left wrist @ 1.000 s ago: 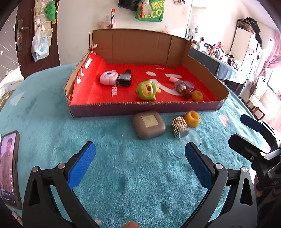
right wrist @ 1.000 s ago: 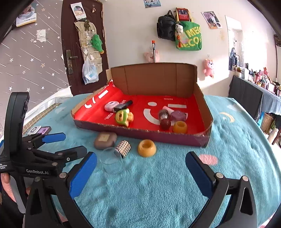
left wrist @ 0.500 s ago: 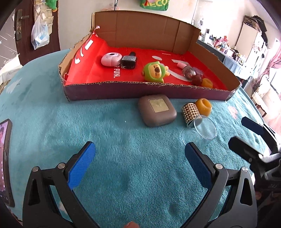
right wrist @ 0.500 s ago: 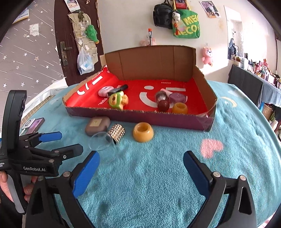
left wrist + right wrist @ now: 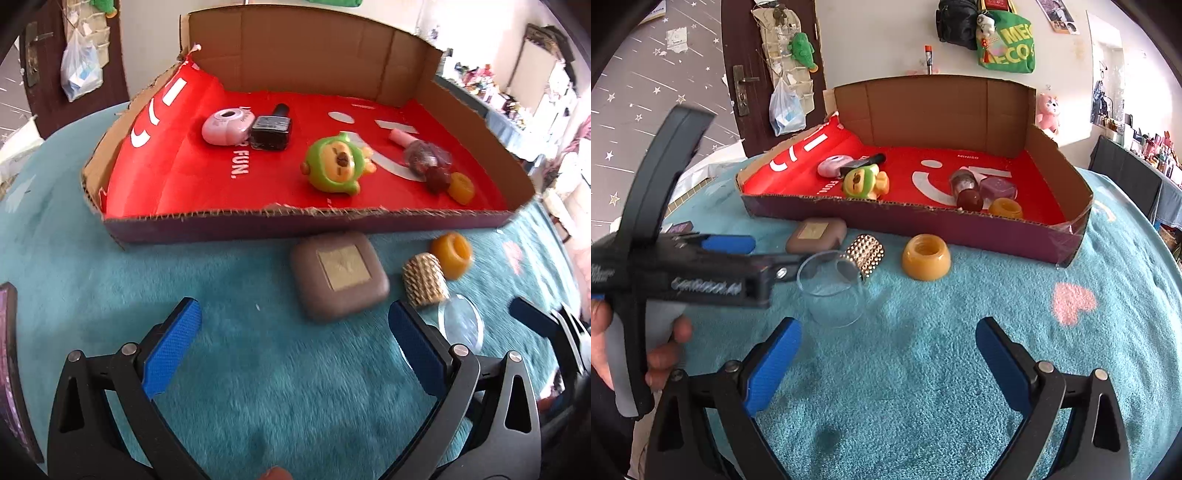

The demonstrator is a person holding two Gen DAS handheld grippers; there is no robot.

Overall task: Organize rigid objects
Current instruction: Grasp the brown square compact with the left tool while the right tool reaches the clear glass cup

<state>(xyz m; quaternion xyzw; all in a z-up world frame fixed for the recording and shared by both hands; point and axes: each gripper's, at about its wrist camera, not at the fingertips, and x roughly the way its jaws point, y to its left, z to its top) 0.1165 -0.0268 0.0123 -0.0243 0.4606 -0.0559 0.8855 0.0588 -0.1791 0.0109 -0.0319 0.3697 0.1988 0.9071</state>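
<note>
Jaws spread, brown case (image 5: 339, 276) just ahead

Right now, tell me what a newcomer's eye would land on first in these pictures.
The cardboard box with its bright red lining dominates the middle of the teal cloth, with a green toy figure standing out inside it. In front of the box lie a brown square case, a gold studded cylinder and an orange ring. Both the left gripper and right gripper are open and empty.
</note>
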